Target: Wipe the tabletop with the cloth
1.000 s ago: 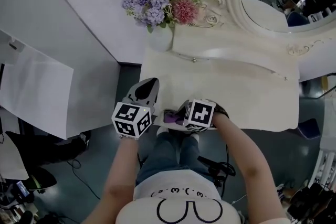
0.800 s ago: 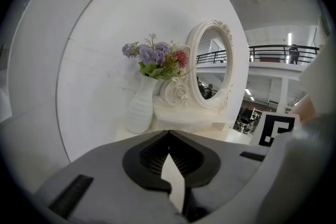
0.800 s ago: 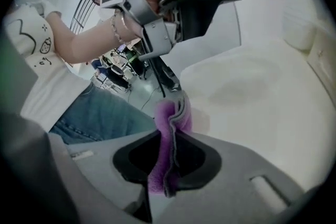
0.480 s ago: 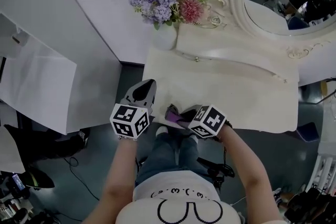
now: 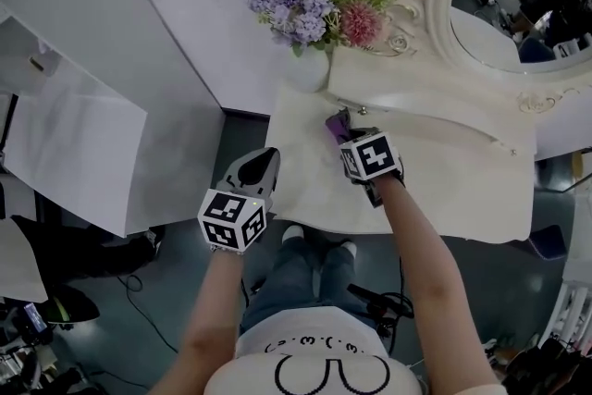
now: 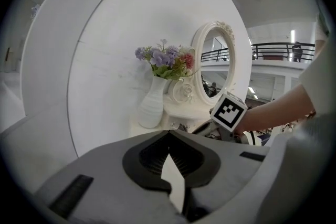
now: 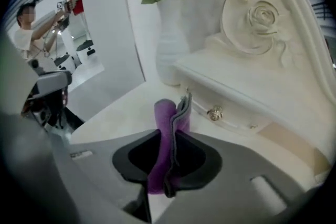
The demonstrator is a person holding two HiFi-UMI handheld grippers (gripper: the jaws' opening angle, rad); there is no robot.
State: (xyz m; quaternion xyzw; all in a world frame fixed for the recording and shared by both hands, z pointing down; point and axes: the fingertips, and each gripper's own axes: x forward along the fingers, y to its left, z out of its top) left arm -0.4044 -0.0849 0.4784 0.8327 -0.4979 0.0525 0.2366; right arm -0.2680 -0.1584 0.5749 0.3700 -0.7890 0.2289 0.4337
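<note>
Purple-and-grey folded cloth (image 7: 167,113), clamped in my right gripper (image 5: 344,136), is at the 11 o'clock corner of the cream tabletop (image 5: 444,180) near the white vase (image 5: 310,69), while my left gripper (image 5: 256,169) is closed on nothing at 8 o'clock; I judge wiping under way, with the 3 o'clock span left.

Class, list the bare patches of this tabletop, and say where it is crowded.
Bare: the tabletop right of the right arm, in front of the drawer ledge; also the front strip between left gripper and that arm. Crowded: back-left corner, with vase, cloth and right gripper.
</note>
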